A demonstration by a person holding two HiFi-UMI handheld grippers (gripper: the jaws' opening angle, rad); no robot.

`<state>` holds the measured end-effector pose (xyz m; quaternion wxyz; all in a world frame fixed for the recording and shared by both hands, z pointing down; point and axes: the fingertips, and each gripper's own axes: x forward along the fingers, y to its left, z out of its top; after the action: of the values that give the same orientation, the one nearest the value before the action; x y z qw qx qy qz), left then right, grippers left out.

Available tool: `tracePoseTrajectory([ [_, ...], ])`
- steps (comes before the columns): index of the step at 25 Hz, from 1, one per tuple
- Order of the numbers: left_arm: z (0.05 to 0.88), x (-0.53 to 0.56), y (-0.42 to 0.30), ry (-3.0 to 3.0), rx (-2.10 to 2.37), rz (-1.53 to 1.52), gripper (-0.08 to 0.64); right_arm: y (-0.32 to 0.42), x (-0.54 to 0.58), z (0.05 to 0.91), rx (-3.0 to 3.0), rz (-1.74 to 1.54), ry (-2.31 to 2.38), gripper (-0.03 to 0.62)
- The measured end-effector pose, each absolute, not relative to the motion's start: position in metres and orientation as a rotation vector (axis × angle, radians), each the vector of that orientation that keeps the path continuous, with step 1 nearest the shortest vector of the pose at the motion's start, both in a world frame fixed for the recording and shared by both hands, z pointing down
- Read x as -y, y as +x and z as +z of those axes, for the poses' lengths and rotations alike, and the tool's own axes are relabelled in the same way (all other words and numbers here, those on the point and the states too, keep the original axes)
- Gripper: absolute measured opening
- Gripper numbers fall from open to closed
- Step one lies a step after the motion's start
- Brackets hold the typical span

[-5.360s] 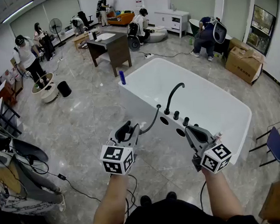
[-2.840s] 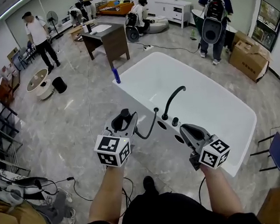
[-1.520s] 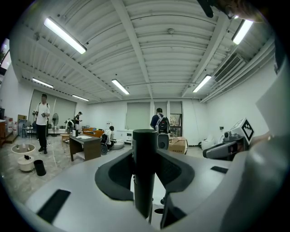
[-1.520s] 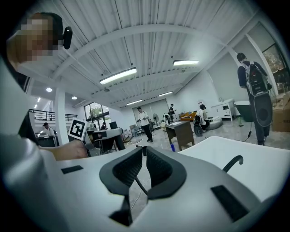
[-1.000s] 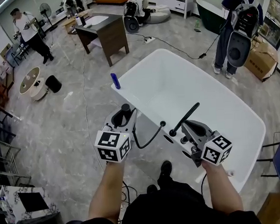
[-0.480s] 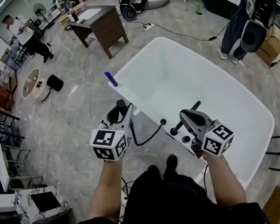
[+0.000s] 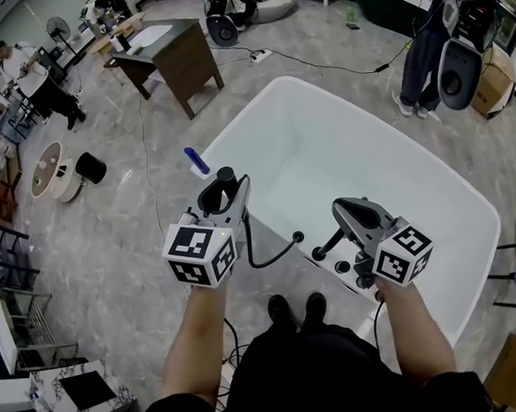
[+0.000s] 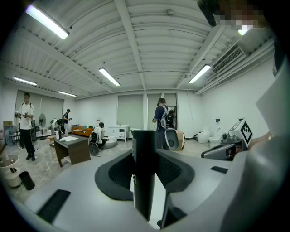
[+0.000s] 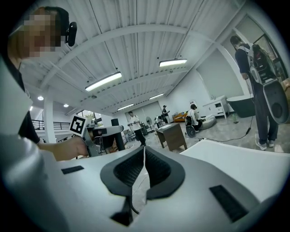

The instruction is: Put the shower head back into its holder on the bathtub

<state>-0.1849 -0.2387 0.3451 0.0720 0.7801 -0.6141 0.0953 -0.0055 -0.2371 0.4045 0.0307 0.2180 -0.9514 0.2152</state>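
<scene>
The shower head is a matte black cylinder with a flat top. It stands upright in the left claw, whose dark ribbed pads are clamped on its two sides, above the near-left rim of the bathtub. A thin black hose hangs from it in a loop and rises to a round fitting on the near rim. The right claw is closed with nothing in it, its curved black pads meeting along a thin seam. It hovers over the near rim, just right of a slim black faucet and beside round black knobs.

The bathtub is smooth glossy white, rectangular with rounded corners and a broad flat rim. A small blue bottle stands at its left corner.

The floor is polished grey stone-patterned tile crossed by loose cables. Far left stands a dark brown wooden table. At far right, a person stands with a backpack. The room has white walls and a ribbed ceiling with strip lights.
</scene>
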Motion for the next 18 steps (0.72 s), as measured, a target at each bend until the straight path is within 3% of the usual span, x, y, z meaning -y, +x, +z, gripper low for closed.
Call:
tracePoseTrajectory([
  [18, 0.269, 0.276, -0.179, 2.591, 1.765, 0.128, 0.140, -0.026, 0.256, 0.394, 2.930, 0.655, 0.764, 0.024],
])
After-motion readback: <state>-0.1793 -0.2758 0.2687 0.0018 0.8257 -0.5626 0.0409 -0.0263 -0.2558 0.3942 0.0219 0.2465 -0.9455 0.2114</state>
